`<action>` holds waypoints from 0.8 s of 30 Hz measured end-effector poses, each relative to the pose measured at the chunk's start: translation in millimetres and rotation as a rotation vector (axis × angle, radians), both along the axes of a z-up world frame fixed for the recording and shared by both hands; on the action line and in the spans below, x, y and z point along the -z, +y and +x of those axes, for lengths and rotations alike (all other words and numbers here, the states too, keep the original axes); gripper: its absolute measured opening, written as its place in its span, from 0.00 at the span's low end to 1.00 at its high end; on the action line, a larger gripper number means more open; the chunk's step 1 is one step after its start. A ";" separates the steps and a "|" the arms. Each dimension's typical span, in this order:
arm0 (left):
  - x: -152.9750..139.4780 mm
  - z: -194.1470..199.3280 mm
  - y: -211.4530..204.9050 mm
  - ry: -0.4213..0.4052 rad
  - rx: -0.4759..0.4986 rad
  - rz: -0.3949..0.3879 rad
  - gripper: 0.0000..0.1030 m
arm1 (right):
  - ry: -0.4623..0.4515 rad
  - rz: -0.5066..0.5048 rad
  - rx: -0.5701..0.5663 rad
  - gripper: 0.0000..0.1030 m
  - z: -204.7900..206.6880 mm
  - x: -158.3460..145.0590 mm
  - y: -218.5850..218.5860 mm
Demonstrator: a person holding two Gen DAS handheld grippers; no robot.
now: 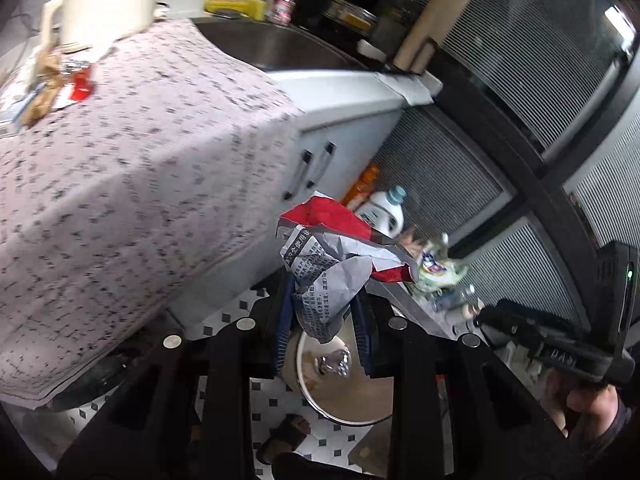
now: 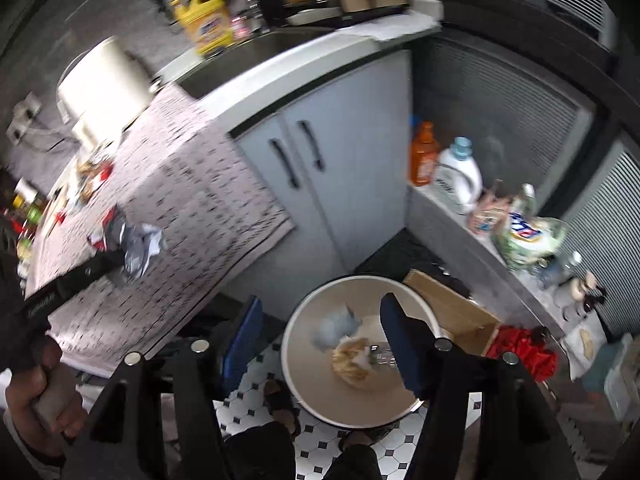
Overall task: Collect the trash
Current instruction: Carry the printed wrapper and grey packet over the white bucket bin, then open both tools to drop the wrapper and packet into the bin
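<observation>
Left gripper (image 1: 324, 320) fingers clamped on crumpled wrapper (image 1: 332, 256) — held above bin (image 2: 298, 380). Light, soft paper, no slip risk; pinch bulk. Right gripper (image 2: 320, 344) fingers apart, empty. More scraps (image 1: 60, 84) on surface (image 1: 140, 140).

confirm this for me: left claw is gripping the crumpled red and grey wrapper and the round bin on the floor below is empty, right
Not quite. The left claw does grip the crumpled wrapper, but the round bin is not empty: the right wrist view shows crumpled trash already lying inside it.
</observation>
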State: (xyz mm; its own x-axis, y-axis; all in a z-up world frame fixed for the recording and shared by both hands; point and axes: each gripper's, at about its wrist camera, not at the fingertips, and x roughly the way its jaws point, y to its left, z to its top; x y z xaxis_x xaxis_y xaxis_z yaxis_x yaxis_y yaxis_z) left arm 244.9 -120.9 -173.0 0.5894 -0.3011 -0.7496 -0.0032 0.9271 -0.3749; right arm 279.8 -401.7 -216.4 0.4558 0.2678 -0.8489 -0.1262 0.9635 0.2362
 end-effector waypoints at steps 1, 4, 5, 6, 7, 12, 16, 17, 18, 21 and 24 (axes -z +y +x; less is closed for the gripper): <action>2.4 2.4 -6.8 0.006 0.017 -0.001 0.27 | -0.003 -0.004 0.019 0.63 -0.8 -0.3 -7.3; 9.0 9.8 -26.2 0.025 0.062 -0.008 0.27 | -0.011 -0.003 0.065 0.68 -4.4 -0.4 -26.4; 11.5 12.6 -33.5 0.031 0.080 -0.011 0.27 | -0.010 -0.004 0.078 0.68 -6.9 -0.3 -32.7; 13.8 15.2 -41.1 0.037 0.099 -0.012 0.27 | -0.008 -0.006 0.094 0.68 -10.4 0.1 -39.6; 15.5 16.6 -47.3 0.040 0.115 -0.014 0.27 | -0.007 -0.006 0.105 0.68 -12.9 0.3 -44.7; 27.0 24.4 -85.9 0.064 0.202 -0.024 0.27 | -0.004 -0.012 0.179 0.68 -28.5 -0.6 -77.0; 33.6 26.8 -112.2 0.079 0.257 -0.035 0.27 | -0.007 -0.018 0.238 0.69 -41.3 -1.8 -103.2; 35.2 27.5 -118.0 0.084 0.268 -0.036 0.28 | -0.008 -0.018 0.252 0.69 -44.4 -2.3 -109.2; 36.7 28.2 -125.1 0.091 0.280 -0.037 0.28 | -0.009 -0.018 0.261 0.69 -46.4 -2.5 -113.7; 37.9 28.6 -139.4 0.103 0.313 -0.059 0.51 | -0.012 -0.016 0.290 0.69 -53.7 -2.8 -126.8; 31.6 26.7 -145.8 0.076 0.328 -0.072 0.70 | -0.012 -0.009 0.306 0.69 -57.3 -1.7 -133.7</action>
State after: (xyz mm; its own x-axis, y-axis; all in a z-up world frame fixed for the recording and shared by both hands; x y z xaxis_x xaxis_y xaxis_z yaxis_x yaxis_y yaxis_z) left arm 271.6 -266.7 -204.6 0.3958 -0.5193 -0.7574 0.2601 0.8544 -0.4499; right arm 222.5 -535.4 -214.7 0.5236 0.1089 -0.8450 0.1673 0.9593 0.2273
